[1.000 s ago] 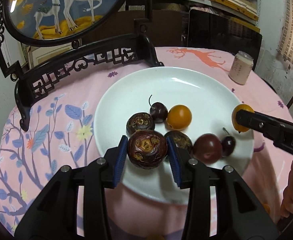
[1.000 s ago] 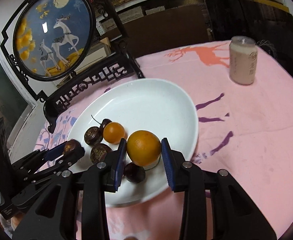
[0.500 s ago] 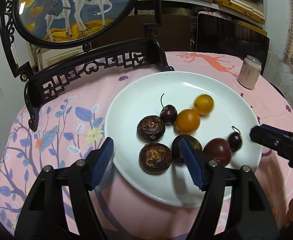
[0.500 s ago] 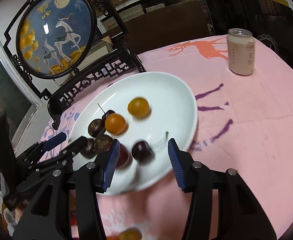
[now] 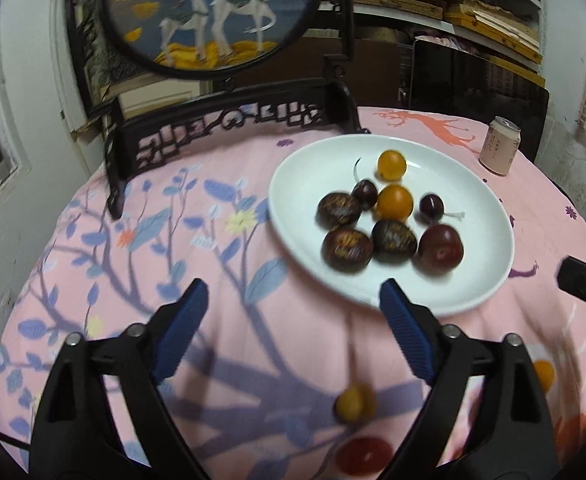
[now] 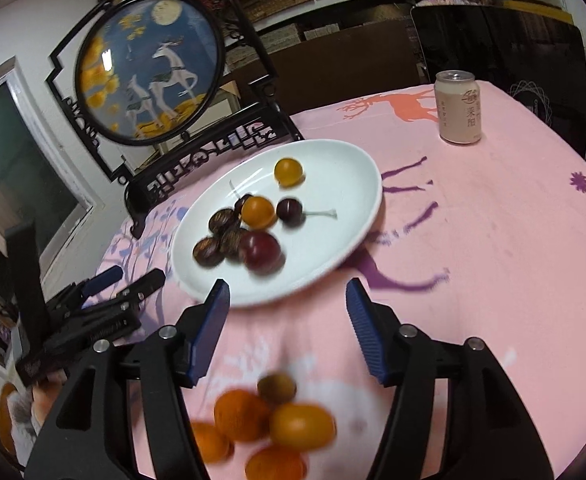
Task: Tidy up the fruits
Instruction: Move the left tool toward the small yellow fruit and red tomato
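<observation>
A white plate [image 5: 473,280] [image 6: 333,168] on the pink tablecloth holds several fruits: two orange ones [image 5: 395,202] [image 6: 257,212], dark wrinkled passion fruits [image 5: 347,249] [image 6: 207,252], a red plum [image 5: 441,247] [image 6: 261,251] and dark cherries [image 5: 431,206] [image 6: 290,211]. My left gripper [image 5: 293,322] is open and empty above the cloth, short of the plate. My right gripper [image 6: 287,312] is open and empty at the plate's near rim. Loose orange fruits [image 6: 267,424] lie blurred on the cloth below it. A small yellowish fruit [image 5: 351,402] and a red one [image 5: 363,456] lie near the left gripper.
A black carved stand with a round deer picture [image 5: 209,12] [image 6: 149,68] stands behind the plate. A drink can [image 5: 500,146] [image 6: 457,108] stands at the far right of the table. The right gripper's tip [image 5: 585,286] shows at the left wrist view's right edge.
Both grippers opened, let go of a passion fruit and an orange fruit onto the plate, and pulled back toward the near table edge. The orange fruit rolled to the plate's far side.
</observation>
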`<act>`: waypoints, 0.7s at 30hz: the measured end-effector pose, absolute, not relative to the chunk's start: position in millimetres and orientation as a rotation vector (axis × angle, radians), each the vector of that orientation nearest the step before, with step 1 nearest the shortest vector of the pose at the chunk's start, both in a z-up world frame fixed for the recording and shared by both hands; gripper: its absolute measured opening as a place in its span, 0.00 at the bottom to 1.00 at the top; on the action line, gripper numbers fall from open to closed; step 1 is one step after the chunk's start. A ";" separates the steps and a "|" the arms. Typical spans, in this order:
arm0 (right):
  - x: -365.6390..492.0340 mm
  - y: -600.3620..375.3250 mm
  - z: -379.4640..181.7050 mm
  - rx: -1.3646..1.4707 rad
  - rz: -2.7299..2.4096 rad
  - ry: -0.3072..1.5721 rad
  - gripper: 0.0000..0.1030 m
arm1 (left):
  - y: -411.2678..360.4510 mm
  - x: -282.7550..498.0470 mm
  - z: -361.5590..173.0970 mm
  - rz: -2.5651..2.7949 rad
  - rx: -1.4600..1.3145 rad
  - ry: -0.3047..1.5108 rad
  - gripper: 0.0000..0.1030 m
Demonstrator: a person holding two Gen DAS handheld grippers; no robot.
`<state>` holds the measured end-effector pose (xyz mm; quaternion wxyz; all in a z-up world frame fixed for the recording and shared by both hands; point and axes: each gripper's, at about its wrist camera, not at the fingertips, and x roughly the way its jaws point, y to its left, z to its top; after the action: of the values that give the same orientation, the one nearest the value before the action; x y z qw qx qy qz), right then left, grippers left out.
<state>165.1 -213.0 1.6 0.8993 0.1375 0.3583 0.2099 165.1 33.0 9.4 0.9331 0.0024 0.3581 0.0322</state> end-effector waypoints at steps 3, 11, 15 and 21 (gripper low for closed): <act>146.1 -218.3 -4.2 0.269 0.422 0.753 0.70 | 42.8 152.9 3.1 0.076 -0.018 0.767 0.90; 123.4 -239.6 -17.4 0.334 0.381 0.799 0.70 | 48.5 125.2 -13.6 0.058 -0.044 0.833 0.90; 124.8 -246.8 -19.5 0.361 0.359 0.805 0.70 | 37.0 122.5 -15.4 0.018 -0.009 0.833 0.90; 129.0 -251.2 -22.9 0.392 0.358 0.835 0.70 | 28.2 126.8 -19.0 -0.041 -0.005 0.844 0.69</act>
<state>129.0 -251.2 -22.9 0.8801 0.1879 0.4008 0.1719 126.8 28.2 -19.0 0.9121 -0.0025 0.4094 -0.0197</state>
